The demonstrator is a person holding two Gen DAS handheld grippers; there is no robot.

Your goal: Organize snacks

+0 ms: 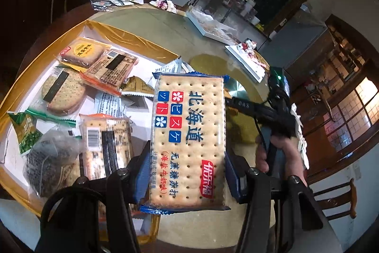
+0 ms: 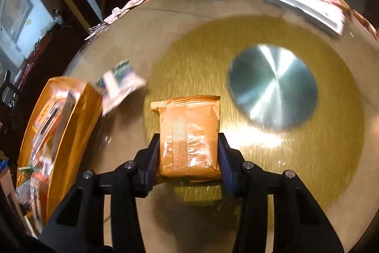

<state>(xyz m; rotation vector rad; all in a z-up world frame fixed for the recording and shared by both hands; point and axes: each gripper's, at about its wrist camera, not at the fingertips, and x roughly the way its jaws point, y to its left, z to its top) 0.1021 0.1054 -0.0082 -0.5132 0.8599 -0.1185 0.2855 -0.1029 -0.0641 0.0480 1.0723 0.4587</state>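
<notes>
Beside the gold box (image 1: 132, 39) on the table (image 2: 165, 23), the left gripper (image 1: 187, 172) clamps a cracker packet (image 1: 189, 141) while the right gripper (image 2: 188, 153) clamps an orange snack pouch (image 2: 189, 134).

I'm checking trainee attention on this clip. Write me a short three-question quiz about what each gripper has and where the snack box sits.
1. True or false: the left gripper is clamped on a cracker pack with blue wrapper ends.
2. What lies between the fingers of the right gripper? A) an orange packet B) a metal disc C) a white tray
3. Fill in: in the right wrist view, the gold-walled box of snacks sits to the ____ of the orange packet.

Key: 1 true; 2 A; 3 left.
</notes>
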